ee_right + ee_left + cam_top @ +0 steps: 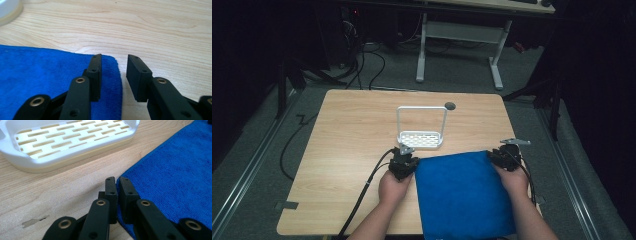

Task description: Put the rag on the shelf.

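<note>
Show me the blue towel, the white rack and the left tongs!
blue towel (462,195), high view, middle of the cloth.
white rack (75,137), left gripper view, slotted floor.
left tongs (117,185), left gripper view, between the tips, at the towel's corner.

High view dim, dark surroundings, soft focus; gripper views bright, evenly lit, near edges blurred.

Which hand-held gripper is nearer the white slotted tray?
Left. The left hand-held gripper sits just below the white slotted tray, at the blue cloth's far-left corner. The right hand-held gripper is at the cloth's far-right corner, farther off.
</note>
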The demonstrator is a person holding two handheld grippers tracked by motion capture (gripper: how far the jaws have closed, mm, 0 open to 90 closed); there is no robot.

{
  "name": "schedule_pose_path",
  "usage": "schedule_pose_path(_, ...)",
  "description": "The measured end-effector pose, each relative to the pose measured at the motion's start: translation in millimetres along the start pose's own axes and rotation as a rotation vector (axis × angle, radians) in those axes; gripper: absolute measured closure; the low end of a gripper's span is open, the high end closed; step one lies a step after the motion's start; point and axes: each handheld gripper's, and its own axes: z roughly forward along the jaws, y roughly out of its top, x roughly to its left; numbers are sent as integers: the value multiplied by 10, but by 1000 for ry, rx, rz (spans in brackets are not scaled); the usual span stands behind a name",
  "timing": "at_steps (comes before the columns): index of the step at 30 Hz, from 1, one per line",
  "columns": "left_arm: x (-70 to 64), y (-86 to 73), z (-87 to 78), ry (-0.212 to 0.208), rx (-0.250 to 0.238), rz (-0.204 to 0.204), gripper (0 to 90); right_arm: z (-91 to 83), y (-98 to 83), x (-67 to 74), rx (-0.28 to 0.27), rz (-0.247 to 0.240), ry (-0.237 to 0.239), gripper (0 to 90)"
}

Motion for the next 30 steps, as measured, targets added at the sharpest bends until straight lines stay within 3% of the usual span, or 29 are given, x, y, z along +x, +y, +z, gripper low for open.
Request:
schedule_pose_path(7, -3, 0, 0, 2, 0, 2, 854, 57, -10, -10, 11, 9, 14, 694)
schedule_pose_path(11, -6, -1, 1, 4, -1, 4, 854, 72, -18, 14, 15, -24, 3, 712)
schedule_pose_path(17, -6, -2, 1, 4, -1, 4, 854, 76, -25, 83, 14, -66, -5, 873)
schedule_pose_path(20, -7, -2, -1, 3, 0, 8, 856, 75, -30, 127, 12, -99, -23, 886)
schedule_pose_path(22, -7, -3, -2, -2, 2, 10, 866, 57, -28, 134, 14, -93, -21, 888)
schedule_pose_path(26, -20, -11, -10, -6, 2, 26, 878, -111, -15, 162, -58, -93, -13, 888)
schedule_pose_path(30, -37, -31, -50, 1, -34, 47, 883, -330, -75, 226, -132, -78, 10, 888)
